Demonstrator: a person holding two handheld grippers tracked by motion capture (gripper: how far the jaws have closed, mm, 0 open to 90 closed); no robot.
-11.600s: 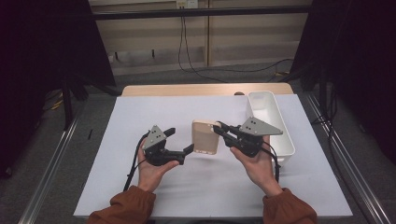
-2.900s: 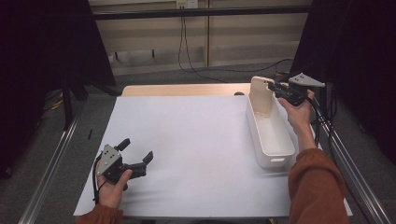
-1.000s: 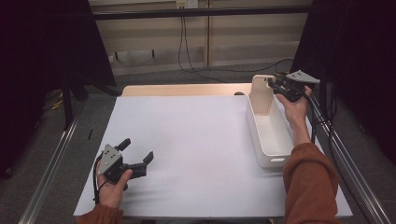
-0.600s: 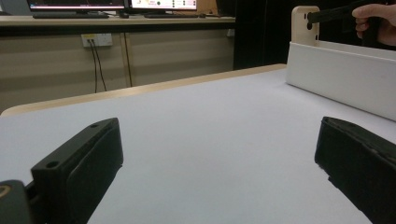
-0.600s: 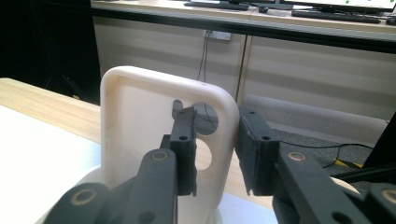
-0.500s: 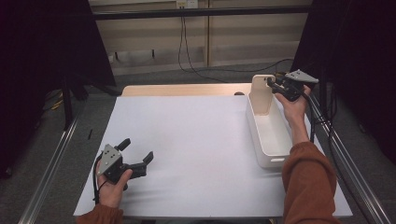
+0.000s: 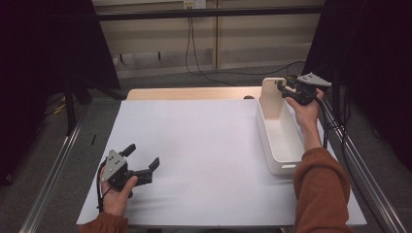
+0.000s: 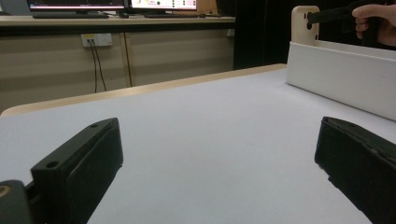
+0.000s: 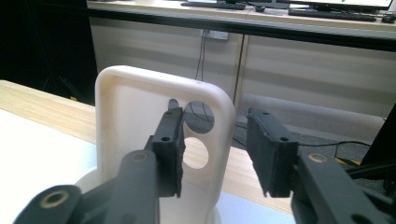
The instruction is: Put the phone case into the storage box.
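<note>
Cream plastic makes up the phone case [image 7: 273,97], and it stands on its end at the far end of the white bin [image 7: 282,145], leaning on the far wall. The right gripper [image 7: 283,88] is up there at the case's top edge. Its jaws have just been opening, and in the right gripper view the case edge [image 9: 219,140] sits in the gap with one pad close beside it and the other pad apart from it, so the case looks let go. To do this step well, I think the hand should open a bit wider, then pull straight back, so no pad bumps the case and tips it over. The left gripper [image 7: 143,170] rests on the white table [image 7: 204,145] near the front, jaws wide apart, holding nothing.
</note>
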